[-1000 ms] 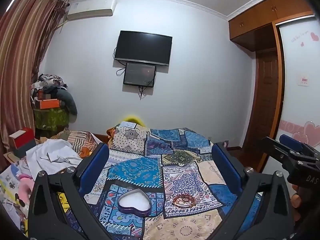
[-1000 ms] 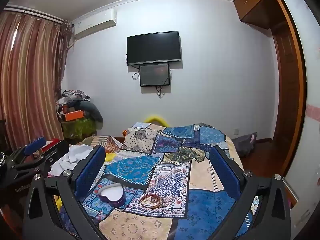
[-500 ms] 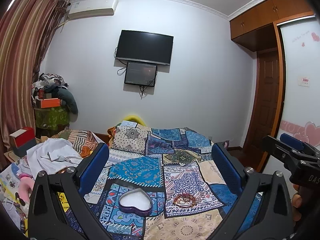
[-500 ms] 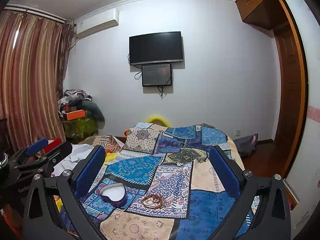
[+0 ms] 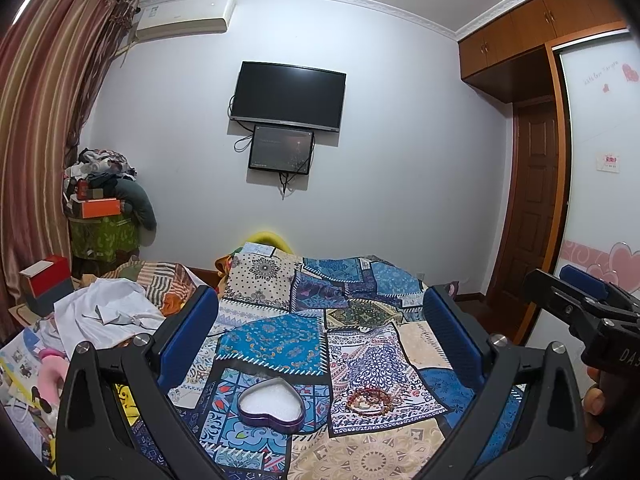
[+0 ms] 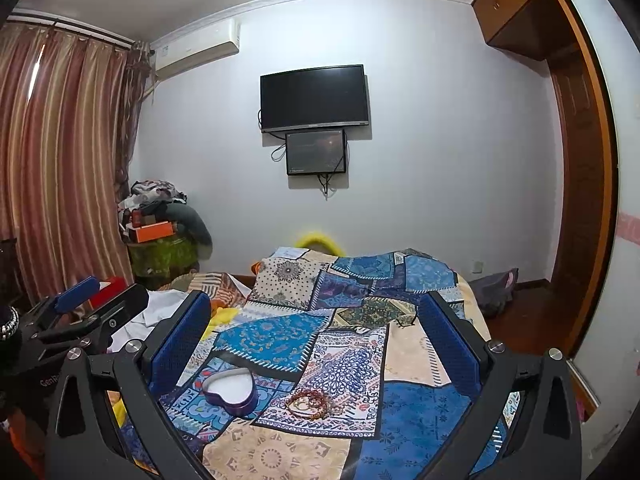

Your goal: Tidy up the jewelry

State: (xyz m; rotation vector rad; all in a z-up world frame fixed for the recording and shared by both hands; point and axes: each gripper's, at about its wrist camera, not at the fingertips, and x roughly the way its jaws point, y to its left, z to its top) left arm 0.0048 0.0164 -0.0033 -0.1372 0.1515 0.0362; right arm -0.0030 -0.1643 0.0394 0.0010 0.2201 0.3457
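Both grippers hover spread wide and empty. The tangle of reddish beaded bracelets (image 6: 312,402) lies at six o'clock under the right gripper (image 6: 316,340), just right of the purple heart-shaped tin (image 6: 230,390); right looks nearer.

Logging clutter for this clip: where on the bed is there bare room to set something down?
Bare quilt lies beyond the heart-shaped tin and bracelets, toward the wall, and along the bed's right side past the bracelets. The bed's left edge is crowded with white cloth, striped fabric and toys.
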